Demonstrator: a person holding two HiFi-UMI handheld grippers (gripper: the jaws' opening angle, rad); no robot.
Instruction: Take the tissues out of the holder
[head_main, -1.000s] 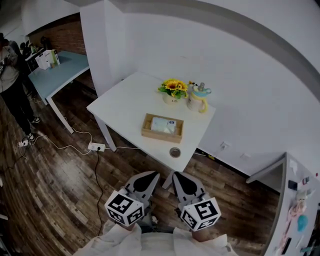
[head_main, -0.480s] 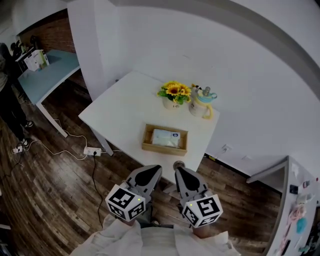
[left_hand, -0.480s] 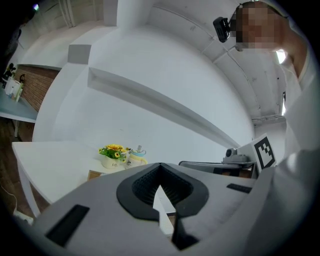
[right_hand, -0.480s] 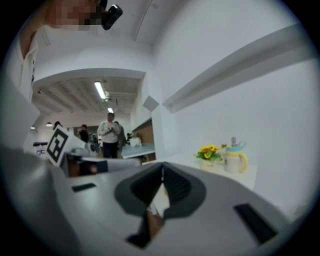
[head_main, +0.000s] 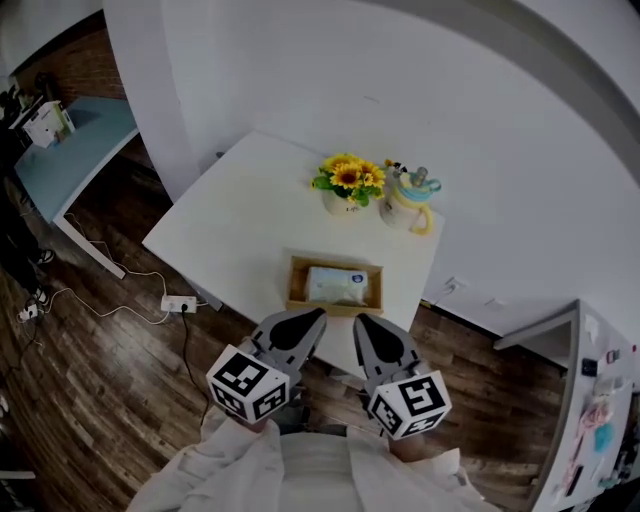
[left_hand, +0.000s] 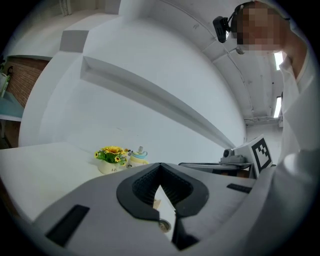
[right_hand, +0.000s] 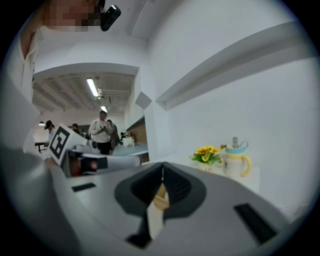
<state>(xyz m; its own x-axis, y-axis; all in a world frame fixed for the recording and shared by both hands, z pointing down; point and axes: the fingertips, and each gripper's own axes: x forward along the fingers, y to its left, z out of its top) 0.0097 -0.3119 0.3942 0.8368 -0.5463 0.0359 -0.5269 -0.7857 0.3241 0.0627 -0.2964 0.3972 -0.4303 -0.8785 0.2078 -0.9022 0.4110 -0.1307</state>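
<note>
A wooden holder (head_main: 298, 288) lies on the white table (head_main: 240, 225) near its front edge, with a white pack of tissues (head_main: 337, 285) in it. My left gripper (head_main: 311, 317) and right gripper (head_main: 362, 321) hover side by side just short of that edge. Both point at the holder and both are shut, with nothing between the jaws. In the left gripper view the jaws (left_hand: 160, 166) meet at the tips, and a sliver of the holder (left_hand: 156, 202) shows below them. In the right gripper view the shut gripper (right_hand: 162, 166) frames a strip of the holder (right_hand: 159, 197).
A pot of yellow flowers (head_main: 347, 180) and a cream pitcher with a teal lid (head_main: 408, 200) stand at the table's far edge against the white wall. A power strip and cables (head_main: 177, 302) lie on the wooden floor at the left. A person (right_hand: 102, 131) stands far off.
The table and holder have come closer and now lie just beyond the gripper tips. The small round thing at the table's front edge is now hidden behind the grippers. Both grippers stay shut.
</note>
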